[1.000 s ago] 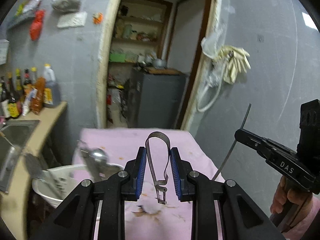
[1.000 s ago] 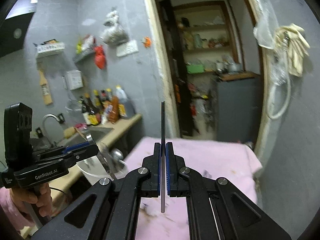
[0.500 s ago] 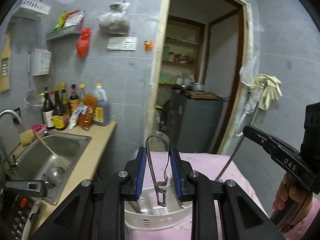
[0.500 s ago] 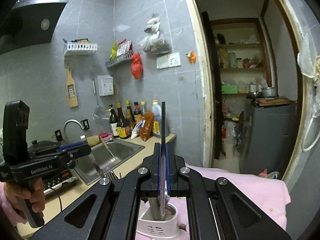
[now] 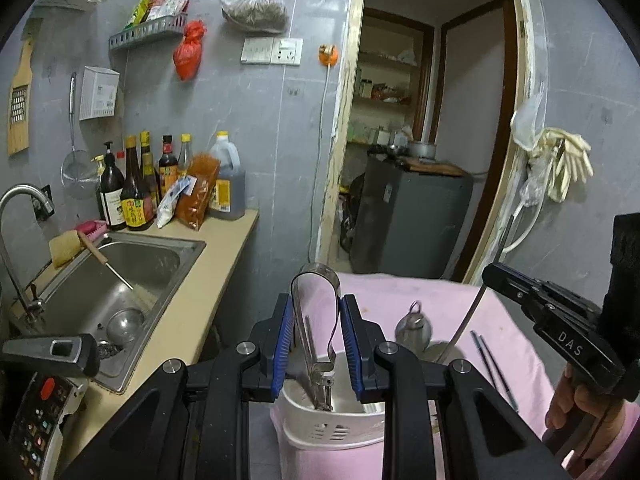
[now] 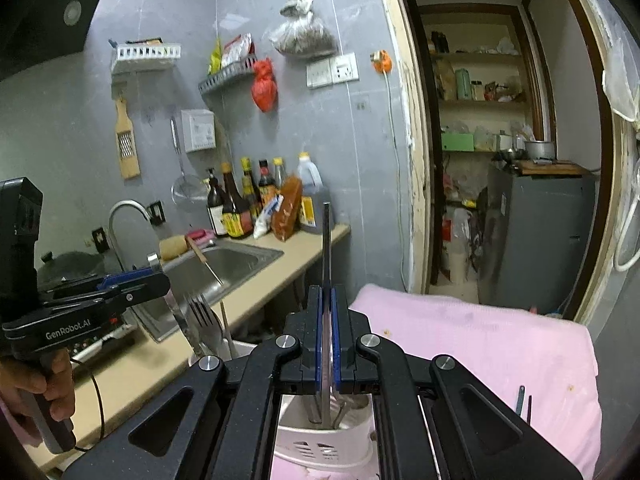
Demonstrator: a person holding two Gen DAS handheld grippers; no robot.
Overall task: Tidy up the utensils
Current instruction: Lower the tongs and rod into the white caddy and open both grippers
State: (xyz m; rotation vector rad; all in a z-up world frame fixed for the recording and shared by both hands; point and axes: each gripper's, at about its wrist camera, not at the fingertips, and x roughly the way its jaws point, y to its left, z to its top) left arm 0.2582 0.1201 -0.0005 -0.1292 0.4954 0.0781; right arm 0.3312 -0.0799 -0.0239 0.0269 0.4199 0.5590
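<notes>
White lettering reading "DAS" runs along the black body of the right gripper [image 5: 568, 328], seen at 3 o'clock in the left wrist view, and "GenRobot.AI" is printed on the black body of the left gripper [image 6: 92, 304], seen at 9 o'clock in the right wrist view; the labels on the dark glass sauce bottles [image 5: 132, 188] by the wall are too small to read. The left gripper [image 5: 316, 340] has its ribbed blue pads pressed narrowly on a bent, looped strip of shiny steel, a peeler or tongs [image 5: 314, 320], whose lower end hangs just over the white perforated plastic utensil holder [image 5: 328, 424] at 6 o'clock. The right gripper [image 6: 327, 340] is clamped almost fully together on a thin flat metal utensil handle [image 6: 326, 248] that stands upright, its lower end dipping into the same white holder [image 6: 316, 444]. A steel fork [image 6: 202, 316] sticks up at 8 o'clock. The holder sits on a soft pink cloth [image 6: 480, 340], where thin dark chopsticks [image 5: 492, 364] lie at 4 o'clock. A brushed stainless sink [image 5: 116, 280] is set in a smooth beige counter at 9 o'clock.
</notes>
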